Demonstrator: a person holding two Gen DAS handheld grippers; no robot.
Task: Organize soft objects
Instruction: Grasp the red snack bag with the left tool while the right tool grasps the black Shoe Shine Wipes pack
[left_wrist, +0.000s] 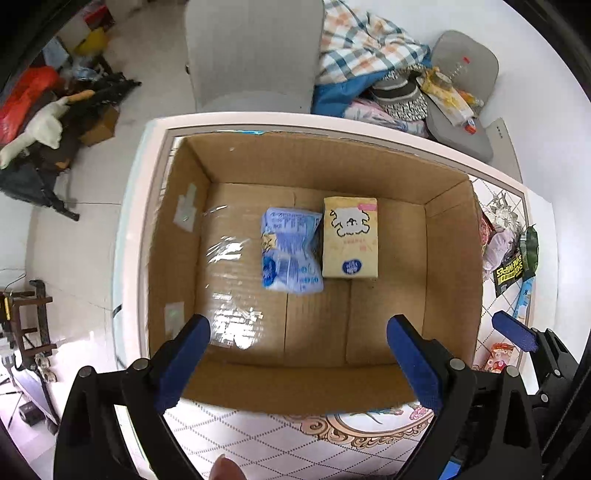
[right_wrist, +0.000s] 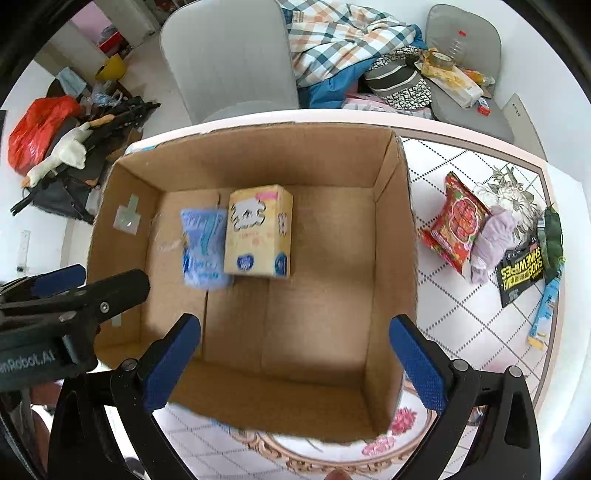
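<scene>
An open cardboard box (left_wrist: 314, 162) (right_wrist: 258, 155) stands on the patterned table. On its floor a blue soft pack (left_wrist: 290, 254) (right_wrist: 203, 247) lies left of a yellow tissue pack (left_wrist: 350, 236) (right_wrist: 258, 232), and the two touch. My left gripper (left_wrist: 298, 328) hangs open over the box's near wall with nothing between its fingers. My right gripper (right_wrist: 295, 325) hangs open beside it, also with nothing in it. To the right of the box lie a red snack bag (right_wrist: 458, 225), a lilac cloth (right_wrist: 493, 240), a black wipes pack (right_wrist: 519, 273) and a blue wrapper (right_wrist: 546, 306).
Behind the table stand a grey chair (right_wrist: 229, 59), a heap of plaid cloth (right_wrist: 343, 40) and a second chair (right_wrist: 465, 37) with clutter on it. On the floor at the left lie a plush goose (right_wrist: 62, 155), a red bag (right_wrist: 37, 125) and dark gear.
</scene>
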